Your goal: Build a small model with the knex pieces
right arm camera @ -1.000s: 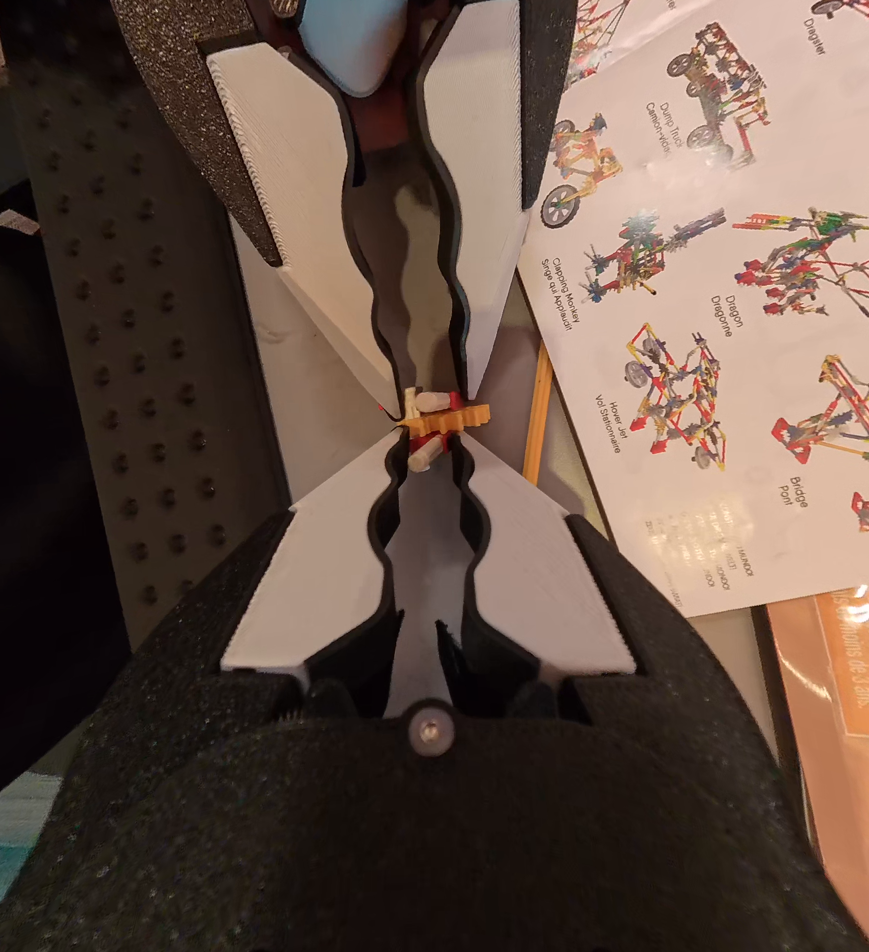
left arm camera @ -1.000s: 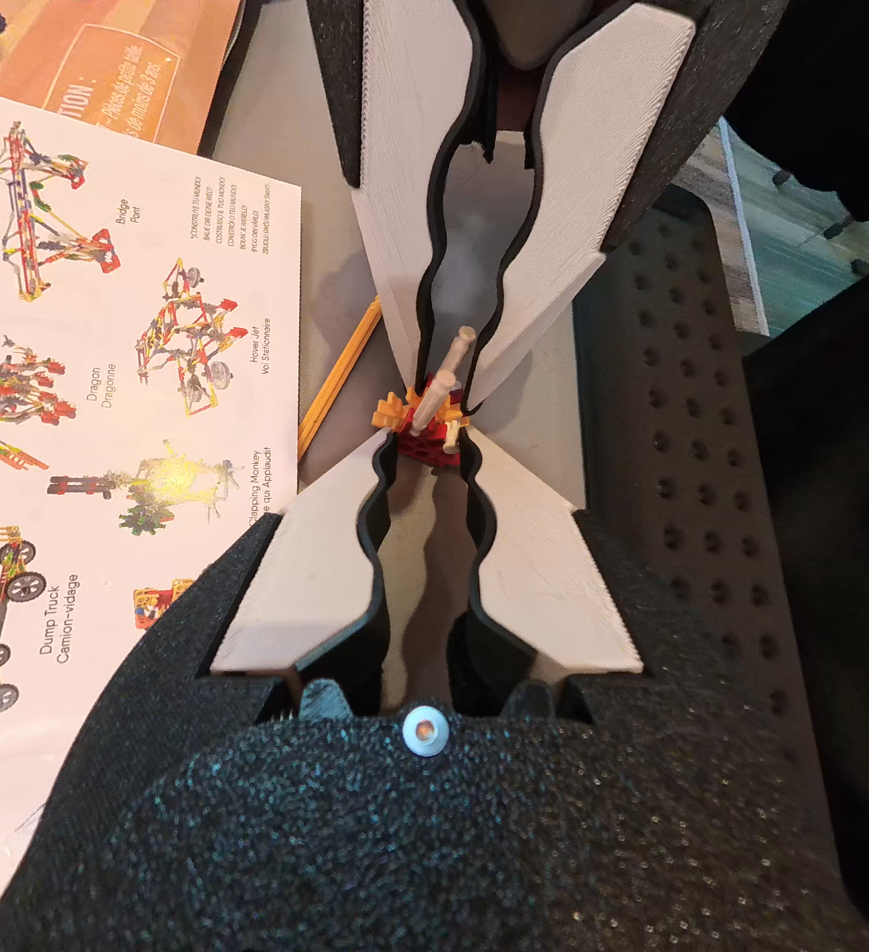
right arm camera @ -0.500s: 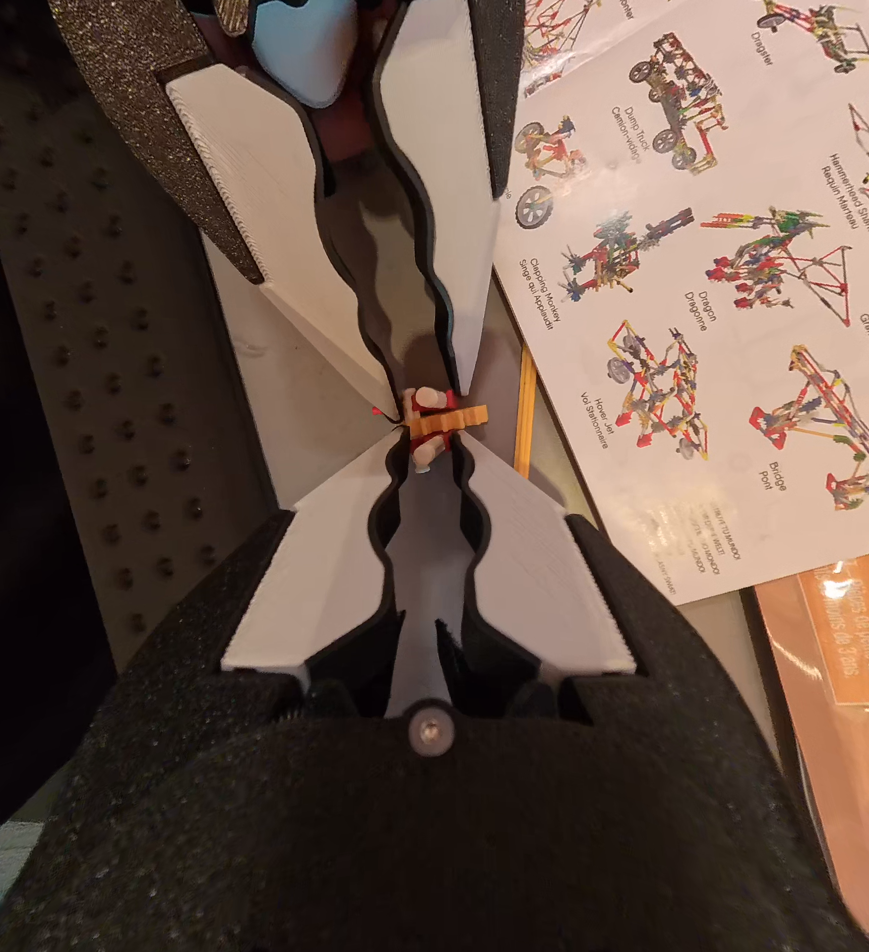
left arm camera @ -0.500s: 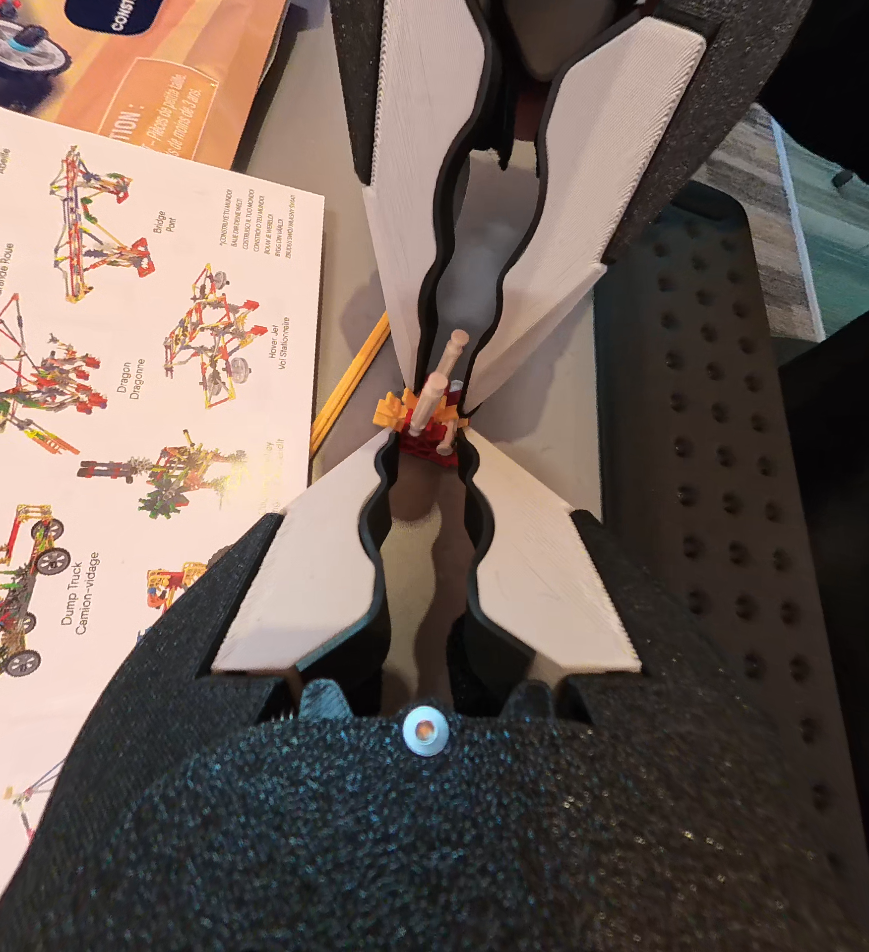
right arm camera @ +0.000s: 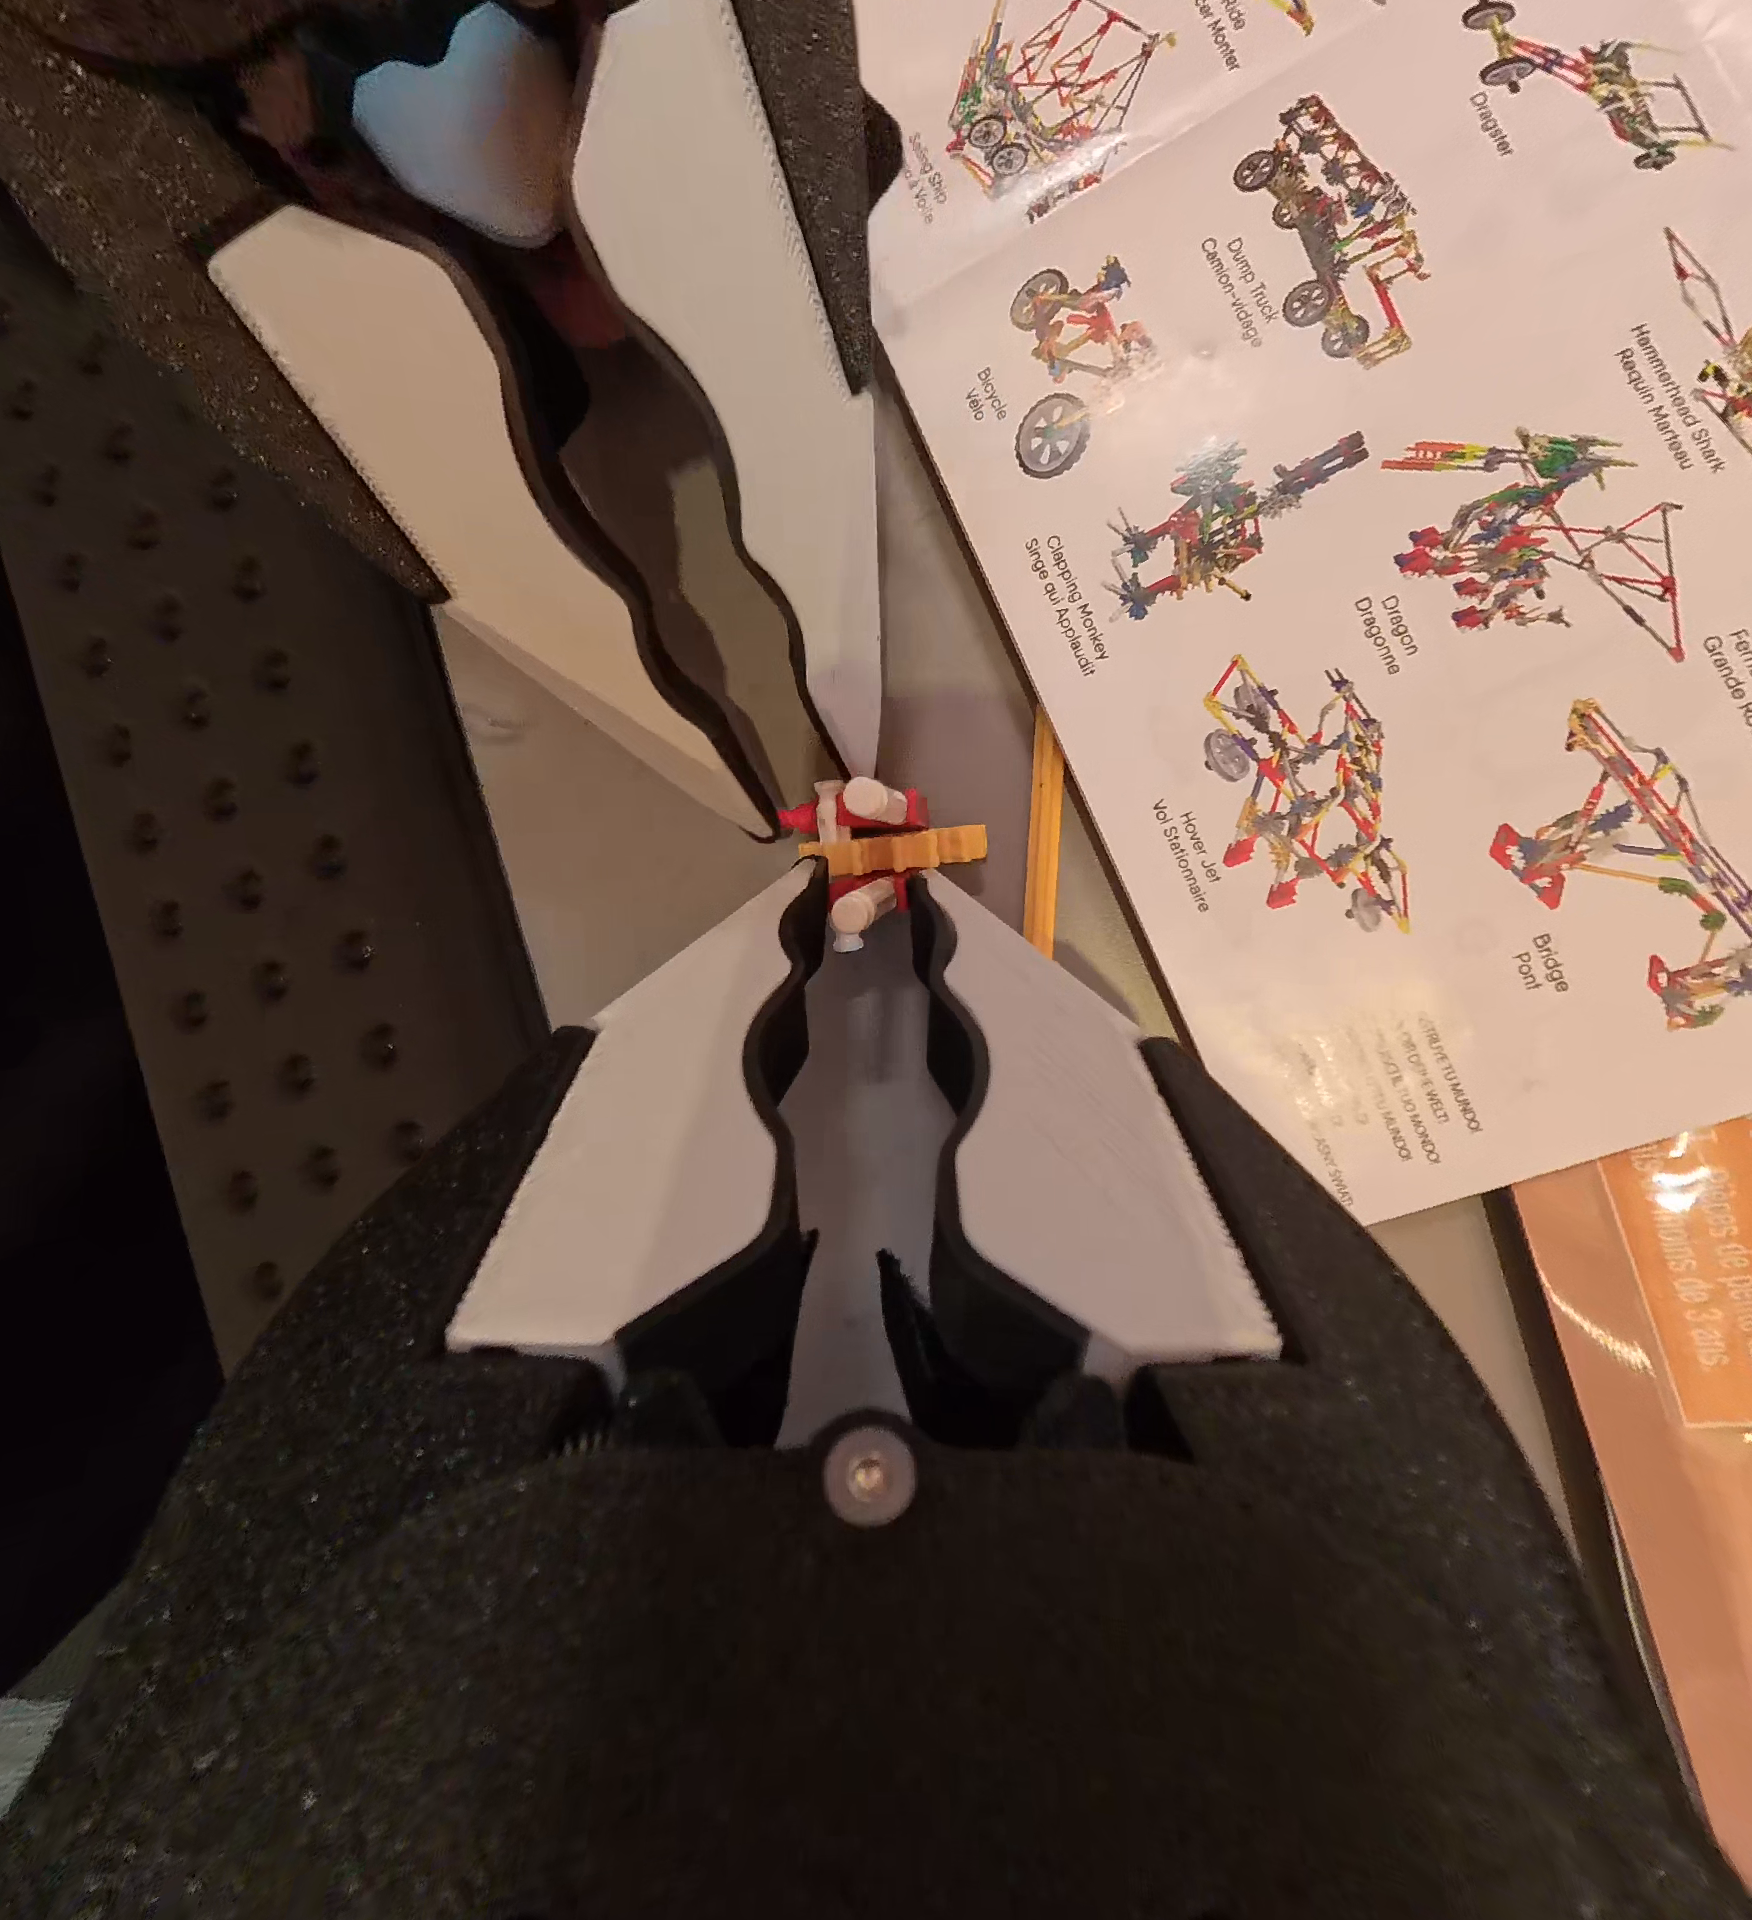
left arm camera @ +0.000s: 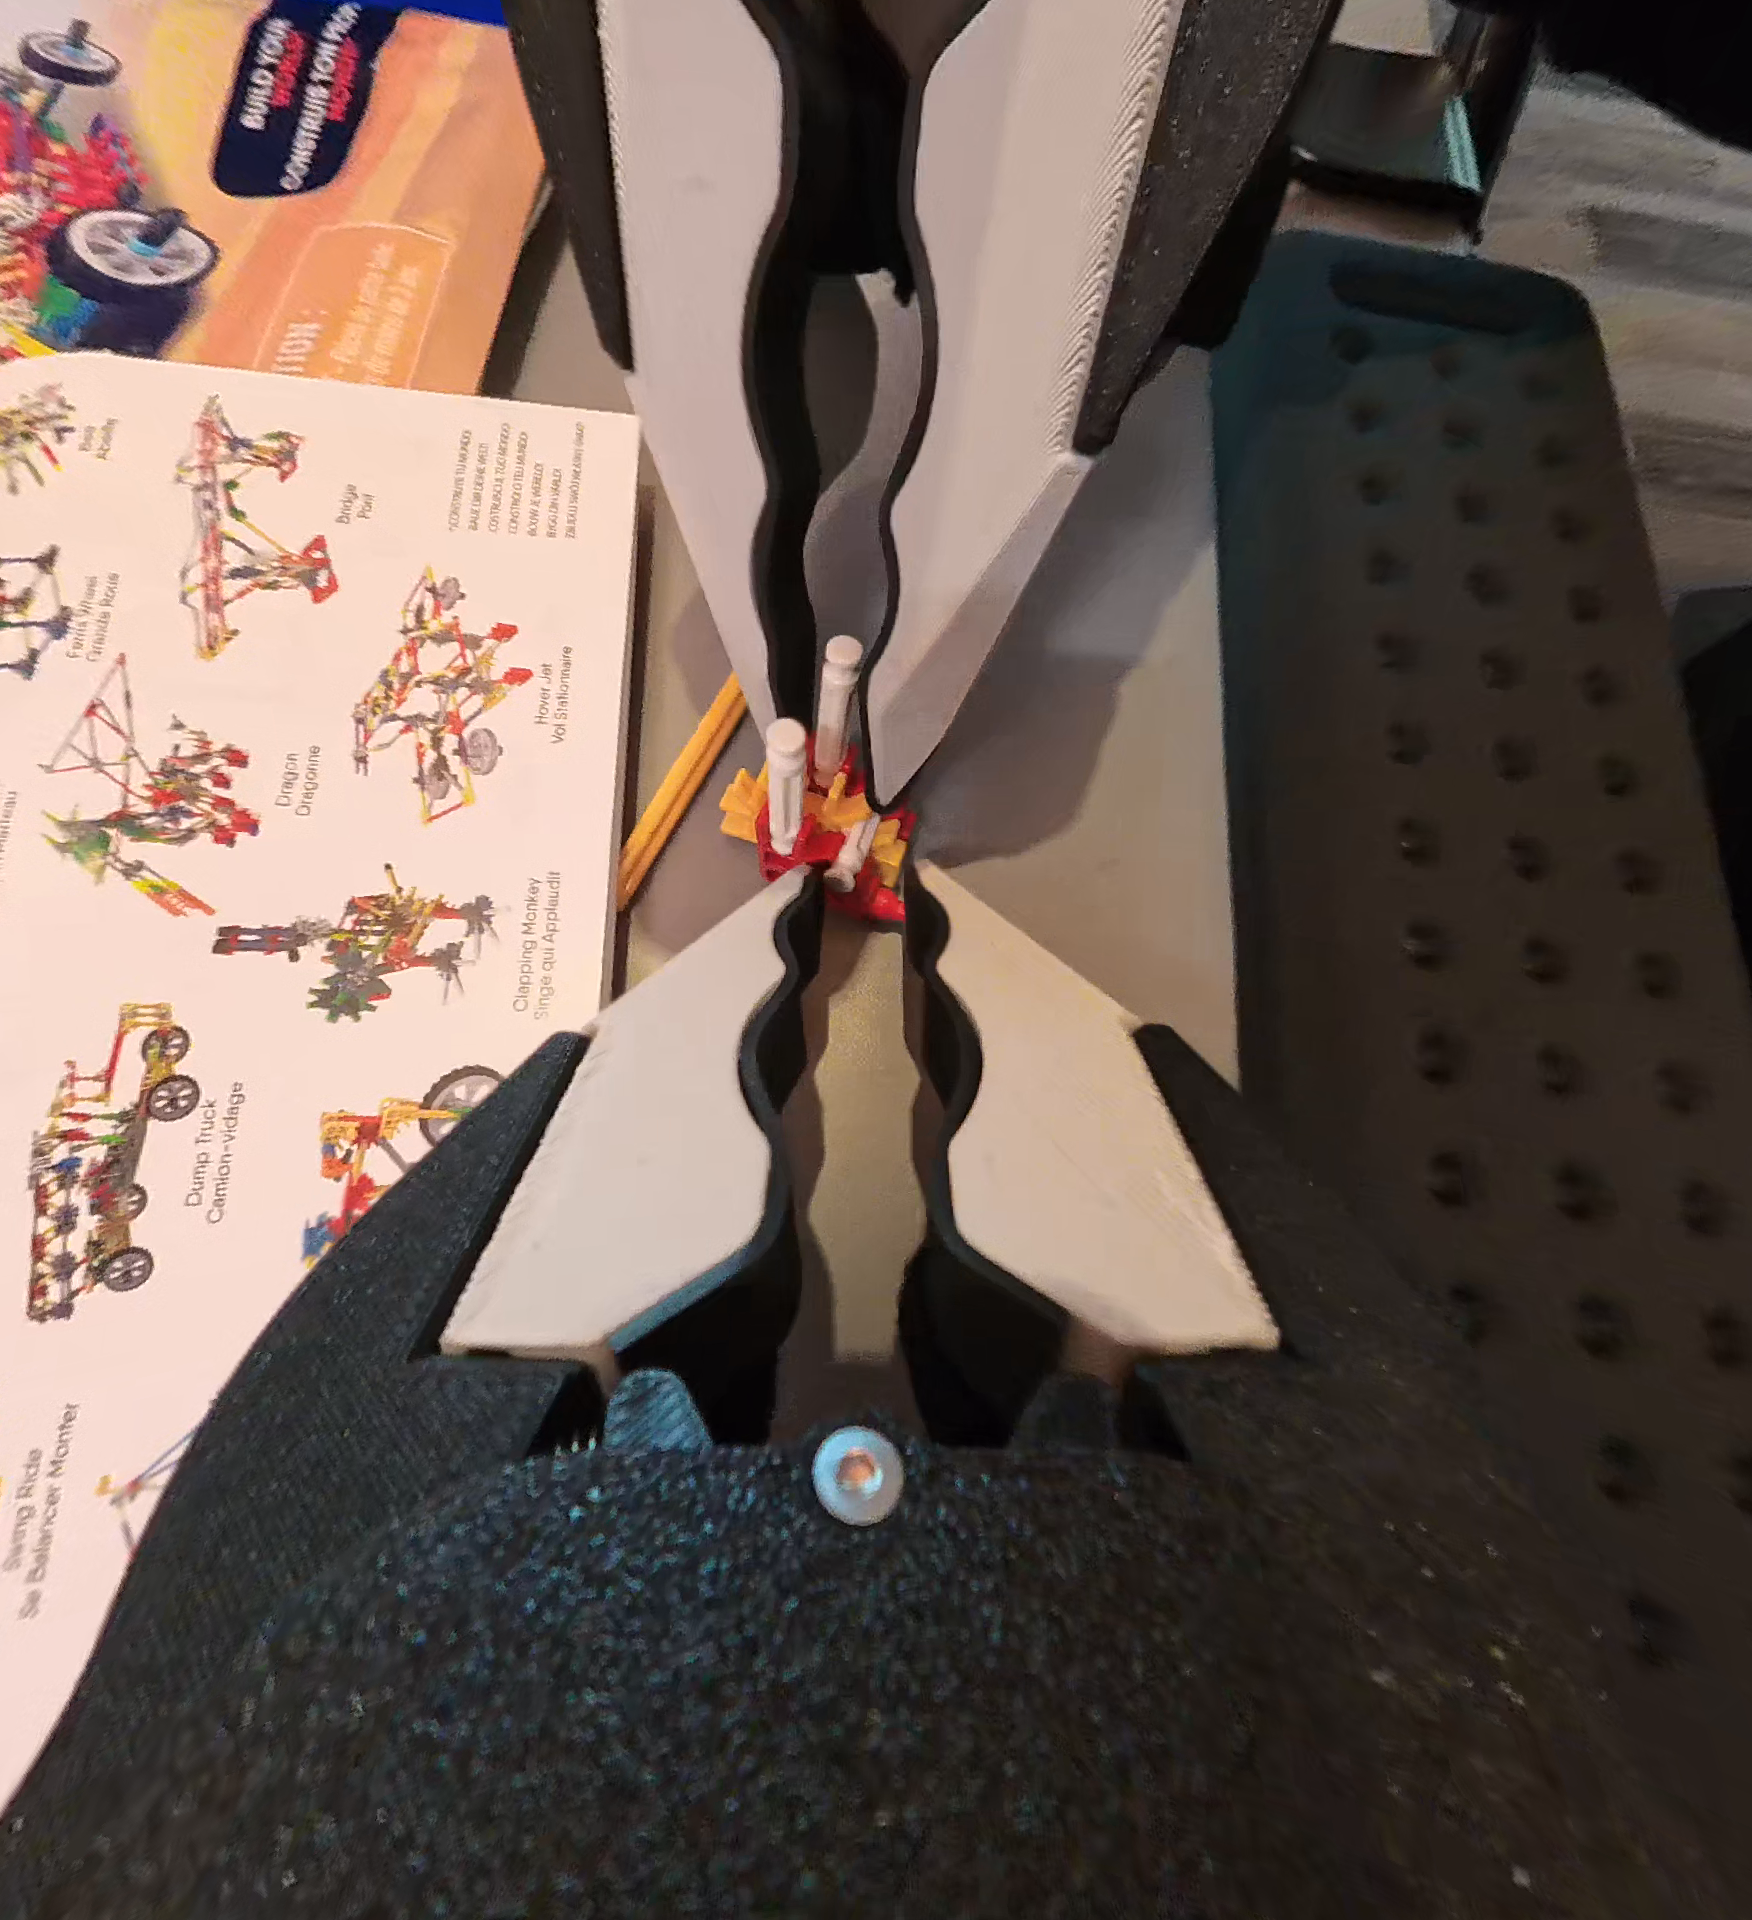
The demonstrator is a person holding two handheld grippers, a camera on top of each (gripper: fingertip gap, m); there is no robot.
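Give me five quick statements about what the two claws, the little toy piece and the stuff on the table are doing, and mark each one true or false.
1. Both claws, left claw and right claw, pinch the same small toy assembly from opposite sides. True.
2. The toy assembly is all blue. False: it is red and yellow-orange with white rods.
3. A yellow stick lies on the table beside the picture sheet. True.
4. The picture sheet shows only text. False: it shows coloured toy models with captions.
5. The left claw is wide open and empty. False: it is shut on the toy assembly.
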